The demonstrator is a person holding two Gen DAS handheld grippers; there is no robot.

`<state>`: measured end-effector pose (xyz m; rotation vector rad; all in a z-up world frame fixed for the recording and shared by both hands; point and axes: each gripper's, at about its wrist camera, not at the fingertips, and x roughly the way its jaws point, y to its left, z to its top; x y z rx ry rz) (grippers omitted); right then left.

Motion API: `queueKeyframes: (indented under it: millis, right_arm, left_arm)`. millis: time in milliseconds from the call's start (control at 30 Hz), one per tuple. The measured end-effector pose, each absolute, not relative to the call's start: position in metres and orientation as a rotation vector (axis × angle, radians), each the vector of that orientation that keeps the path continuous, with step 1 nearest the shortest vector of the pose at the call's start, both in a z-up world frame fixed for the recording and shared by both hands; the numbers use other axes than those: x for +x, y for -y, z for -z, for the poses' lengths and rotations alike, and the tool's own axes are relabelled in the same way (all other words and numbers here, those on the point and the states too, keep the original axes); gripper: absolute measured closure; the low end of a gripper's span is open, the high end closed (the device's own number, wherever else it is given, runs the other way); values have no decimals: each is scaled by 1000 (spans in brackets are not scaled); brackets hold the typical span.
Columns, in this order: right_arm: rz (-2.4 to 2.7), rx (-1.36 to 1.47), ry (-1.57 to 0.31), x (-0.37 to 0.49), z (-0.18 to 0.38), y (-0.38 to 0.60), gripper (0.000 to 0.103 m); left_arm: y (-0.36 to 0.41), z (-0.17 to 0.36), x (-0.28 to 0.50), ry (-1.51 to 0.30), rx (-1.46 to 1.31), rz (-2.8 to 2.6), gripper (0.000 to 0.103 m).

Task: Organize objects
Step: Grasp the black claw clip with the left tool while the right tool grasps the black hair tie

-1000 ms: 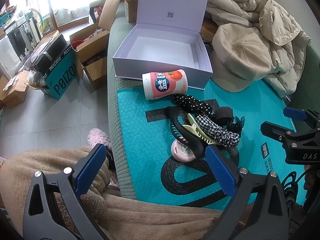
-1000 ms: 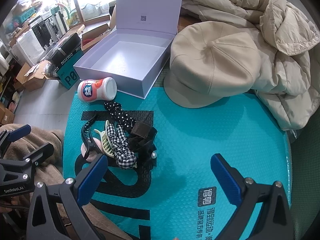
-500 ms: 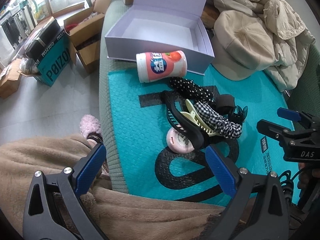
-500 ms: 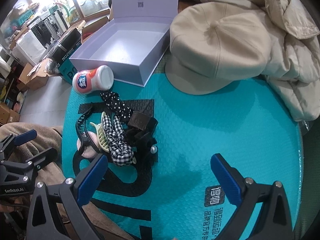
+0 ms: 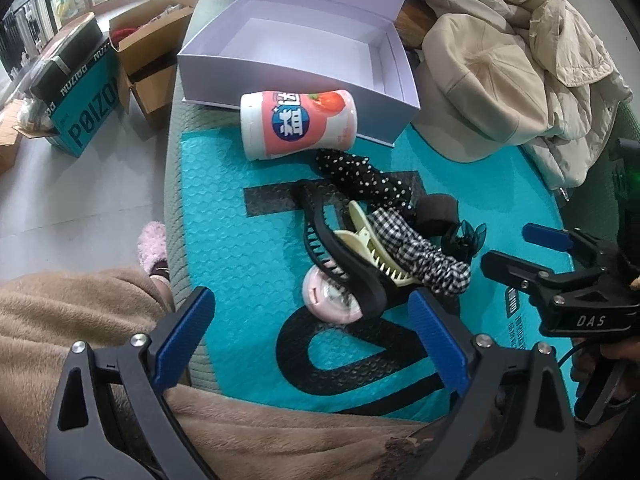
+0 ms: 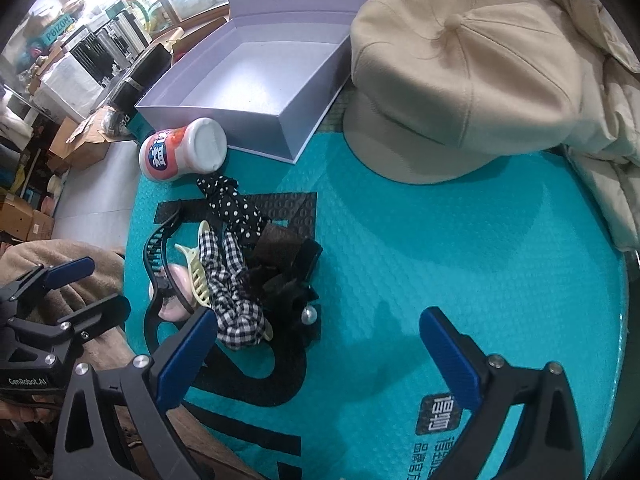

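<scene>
Grippers, left gripper (image 5: 310,330) and right gripper (image 6: 316,346), hover spread wide above the hair accessories (image 5: 384,236).

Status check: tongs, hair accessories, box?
Left tongs and right tongs open, empty. Hair accessories piled on teal mailer. Box open; canister against its front.

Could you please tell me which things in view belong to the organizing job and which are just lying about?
Job: open white box, gum bottle, black claw clip, cream claw clip, gingham scrunchie, polka-dot scrunchie, pink compact.

Lying about: beige cap, jacket, cardboard boxes.
</scene>
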<state>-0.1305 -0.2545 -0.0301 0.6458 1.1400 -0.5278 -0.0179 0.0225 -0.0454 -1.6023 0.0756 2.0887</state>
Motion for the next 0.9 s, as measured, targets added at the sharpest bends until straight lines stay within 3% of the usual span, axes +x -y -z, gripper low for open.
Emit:
queueKeyframes:
  millis: [267, 433, 700, 800, 867, 900]
  right_arm:
    - [504, 692, -1149, -116, 36, 271, 14]
    - [511, 689, -1161, -108, 40, 279, 23]
    - [437, 840, -1166, -97, 61, 290, 33]
    - [399, 873, -1163, -93, 67, 290, 43]
    - [381, 898, -1158, -91, 70, 290, 56]
    - [381, 909, -1151, -91, 70, 290, 56]
  left_arm:
    - [-37, 50, -33, -110, -1592, -1922, 12]
    - [-44, 58, -43, -101, -1617, -1850, 35]
    - [-57, 79, -48, -137, -1679, -1706, 44]
    - [-57, 84, -48, -111, -1691, -1688, 54]
    - [-56, 83, -49, -93, -1679, -1695, 61]
    - [-55, 82, -49, -83, -1669, -1700, 67]
